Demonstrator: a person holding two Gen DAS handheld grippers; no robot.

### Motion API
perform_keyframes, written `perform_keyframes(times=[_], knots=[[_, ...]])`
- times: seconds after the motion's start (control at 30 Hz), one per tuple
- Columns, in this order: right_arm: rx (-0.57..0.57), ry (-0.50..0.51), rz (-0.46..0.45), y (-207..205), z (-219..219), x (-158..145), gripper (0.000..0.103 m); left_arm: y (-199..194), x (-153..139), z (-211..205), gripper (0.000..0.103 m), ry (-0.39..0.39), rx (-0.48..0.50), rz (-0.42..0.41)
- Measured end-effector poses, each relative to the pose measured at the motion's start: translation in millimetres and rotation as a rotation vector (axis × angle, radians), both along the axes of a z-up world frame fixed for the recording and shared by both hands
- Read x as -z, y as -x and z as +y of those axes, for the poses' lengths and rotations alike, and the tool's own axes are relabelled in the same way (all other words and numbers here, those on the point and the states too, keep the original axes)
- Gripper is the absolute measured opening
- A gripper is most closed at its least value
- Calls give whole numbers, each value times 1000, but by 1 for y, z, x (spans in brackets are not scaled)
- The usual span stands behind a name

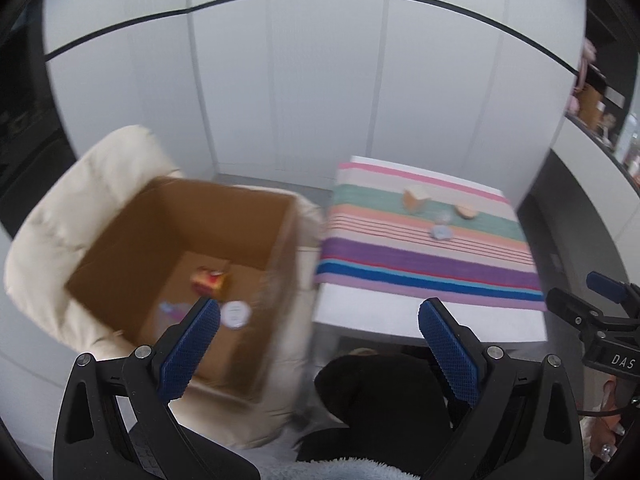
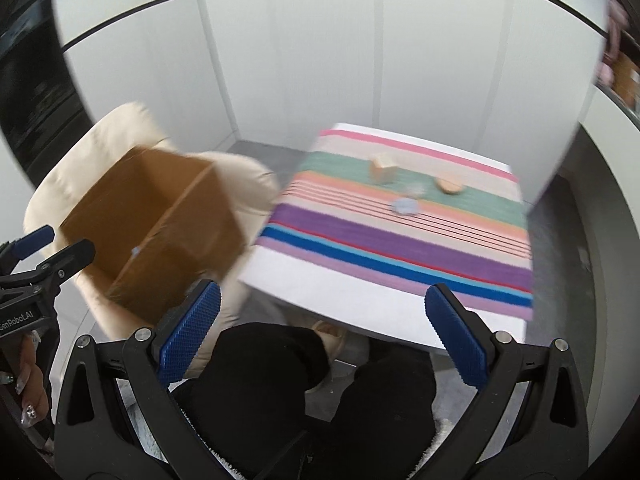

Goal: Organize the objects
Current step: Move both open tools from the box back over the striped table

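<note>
Objects lay at twelve o'clock on the striped worktop. Both claws, left and right, gaped wide, empty. Best approach: descend squarely, carry to the cardboard box.

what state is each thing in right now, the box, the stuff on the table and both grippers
brown cardboard box: open, on the cream cushioned chair, items inside
tan wooden block: on the striped cloth
round tan wooden piece: flat on the cloth
left gripper: open, empty
right gripper: open, empty
</note>
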State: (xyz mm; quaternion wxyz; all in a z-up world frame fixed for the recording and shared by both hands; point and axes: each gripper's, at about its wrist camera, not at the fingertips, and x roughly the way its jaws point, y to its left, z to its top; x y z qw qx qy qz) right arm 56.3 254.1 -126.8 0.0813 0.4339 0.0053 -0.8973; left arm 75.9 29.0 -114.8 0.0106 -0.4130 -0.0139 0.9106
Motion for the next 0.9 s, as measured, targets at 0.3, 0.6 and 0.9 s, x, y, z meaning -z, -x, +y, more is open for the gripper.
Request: perform_keyframes(times=[0.3,0.6,0.9], knots=[[243,-27,2,-25,101,3,103,36,14,78,100,-94,133,-78],[396,1,-25,-40,177,16,103,48,18,132,100,-8,200,-65],[412,22,-53,-21,204,34,103,57,35,138,101,-92,38,-73]])
